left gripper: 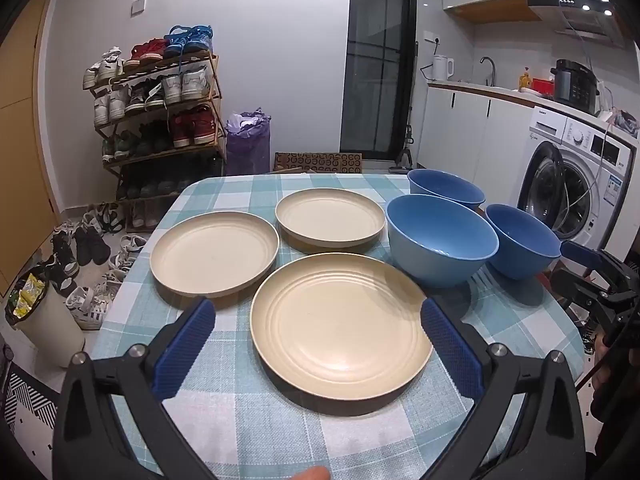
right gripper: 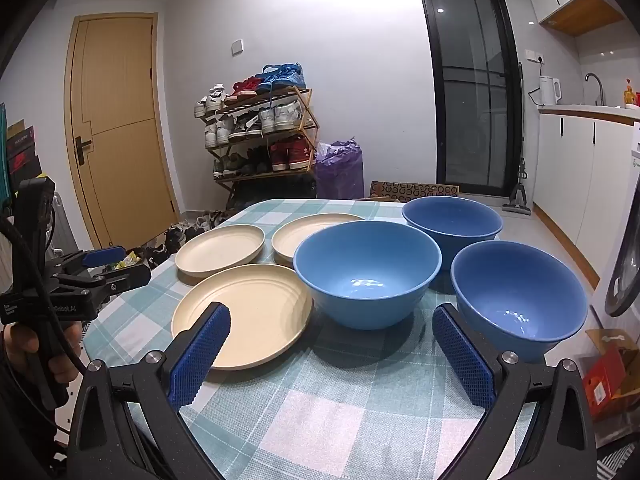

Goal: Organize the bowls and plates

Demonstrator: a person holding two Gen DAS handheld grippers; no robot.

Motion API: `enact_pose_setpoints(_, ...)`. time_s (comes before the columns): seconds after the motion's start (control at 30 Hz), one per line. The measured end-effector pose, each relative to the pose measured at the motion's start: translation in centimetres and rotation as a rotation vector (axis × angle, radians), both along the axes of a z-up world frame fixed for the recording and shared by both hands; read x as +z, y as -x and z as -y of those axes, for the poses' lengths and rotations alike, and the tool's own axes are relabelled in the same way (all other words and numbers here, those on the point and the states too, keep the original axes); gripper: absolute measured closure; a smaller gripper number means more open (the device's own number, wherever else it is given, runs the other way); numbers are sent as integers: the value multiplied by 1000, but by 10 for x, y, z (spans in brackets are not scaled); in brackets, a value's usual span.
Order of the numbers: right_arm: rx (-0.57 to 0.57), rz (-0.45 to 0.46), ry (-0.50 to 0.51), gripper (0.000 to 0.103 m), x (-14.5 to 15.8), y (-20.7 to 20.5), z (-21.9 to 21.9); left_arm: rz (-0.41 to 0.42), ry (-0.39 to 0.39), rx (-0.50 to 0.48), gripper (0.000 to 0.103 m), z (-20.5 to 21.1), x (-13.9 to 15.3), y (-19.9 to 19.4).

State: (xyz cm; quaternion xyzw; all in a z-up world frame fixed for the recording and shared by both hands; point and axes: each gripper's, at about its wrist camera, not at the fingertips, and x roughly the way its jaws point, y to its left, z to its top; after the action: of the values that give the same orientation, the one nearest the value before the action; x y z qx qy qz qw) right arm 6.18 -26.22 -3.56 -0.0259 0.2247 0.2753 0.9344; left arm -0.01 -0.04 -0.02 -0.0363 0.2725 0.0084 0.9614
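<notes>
The left gripper (left gripper: 318, 314) tilts downward with its blue-padded fingers (left gripper: 184, 344) spread wide, holding nothing. The right gripper (right gripper: 330, 322) tilts down likewise, fingers (right gripper: 464, 356) fully apart and empty. A hand (right gripper: 24, 344) grips the left tool's handle.

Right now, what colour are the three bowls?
Blue: the bowls show best in the right wrist view.

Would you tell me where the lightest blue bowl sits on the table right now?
In both wrist views the lightest blue bowl stands mid-table, just right of the nearest cream plate, with two darker blue bowls behind and to its right.
</notes>
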Motion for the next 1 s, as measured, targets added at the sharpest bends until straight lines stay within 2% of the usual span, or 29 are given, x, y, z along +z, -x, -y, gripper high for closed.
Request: enact_pose_setpoints(1.0, 0, -2, 3, 0, 0, 0, 0, 1, 2, 9, 0, 1, 2, 2)
